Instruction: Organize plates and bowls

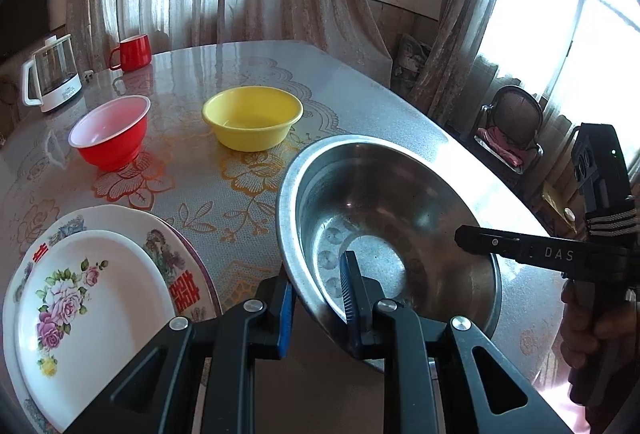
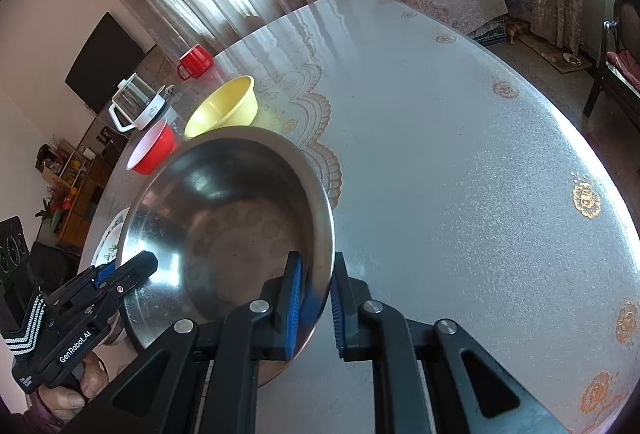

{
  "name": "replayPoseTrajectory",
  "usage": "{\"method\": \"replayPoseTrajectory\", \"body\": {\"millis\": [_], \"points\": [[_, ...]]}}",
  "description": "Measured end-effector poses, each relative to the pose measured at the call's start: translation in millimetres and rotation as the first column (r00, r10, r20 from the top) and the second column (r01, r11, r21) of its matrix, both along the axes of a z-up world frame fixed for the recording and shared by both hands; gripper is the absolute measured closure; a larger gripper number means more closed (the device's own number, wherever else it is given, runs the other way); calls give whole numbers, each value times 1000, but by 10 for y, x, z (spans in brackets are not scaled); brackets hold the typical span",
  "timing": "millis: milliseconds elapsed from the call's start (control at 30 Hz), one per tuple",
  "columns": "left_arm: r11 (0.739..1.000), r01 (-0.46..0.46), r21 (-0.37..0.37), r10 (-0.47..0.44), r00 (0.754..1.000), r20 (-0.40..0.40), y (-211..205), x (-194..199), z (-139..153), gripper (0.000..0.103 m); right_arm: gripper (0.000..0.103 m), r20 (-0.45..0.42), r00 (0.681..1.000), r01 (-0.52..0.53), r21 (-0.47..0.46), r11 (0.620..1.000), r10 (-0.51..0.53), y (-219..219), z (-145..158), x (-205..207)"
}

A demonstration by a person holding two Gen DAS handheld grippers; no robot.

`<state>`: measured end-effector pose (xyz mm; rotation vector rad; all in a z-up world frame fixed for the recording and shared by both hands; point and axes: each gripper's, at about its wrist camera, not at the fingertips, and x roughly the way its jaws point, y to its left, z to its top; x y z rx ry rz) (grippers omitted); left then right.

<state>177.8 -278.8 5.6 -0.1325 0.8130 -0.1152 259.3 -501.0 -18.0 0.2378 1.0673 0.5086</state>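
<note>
A large steel bowl (image 1: 384,218) is held tilted above the table by both grippers. My left gripper (image 1: 318,298) is shut on its near left rim, one finger inside and one outside. My right gripper (image 2: 316,298) is shut on the opposite rim of the steel bowl (image 2: 224,218). The right gripper also shows in the left wrist view (image 1: 472,240), and the left gripper in the right wrist view (image 2: 140,268). A yellow bowl (image 1: 252,118) and a red bowl (image 1: 110,132) stand beyond on the table. A stack of flowered plates (image 1: 92,294) lies at the near left.
A red mug (image 1: 132,52) and a glass kettle (image 1: 52,74) stand at the table's far left edge. The table (image 2: 460,154) has a patterned cover. A chair (image 1: 512,130) stands beyond the right edge. Curtains hang behind.
</note>
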Motion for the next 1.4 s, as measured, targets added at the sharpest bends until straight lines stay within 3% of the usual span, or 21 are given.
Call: {"method": "replayPoseTrajectory", "body": {"millis": [267,833,1400], "points": [[999,-21,-29,23,997,77,182,-184,271,82,90,37,999,-34,12,999,34,166,181,-54],[981,-178,-78,185,978,97,1084,-662,426,83,90,91,979,-185,8,983,184,1168,438,-163],[940,-322,-113,329,944,41,1908,-1172,241,83,90,84,936,-341,-25,940,342,2314,431,-328]]}}
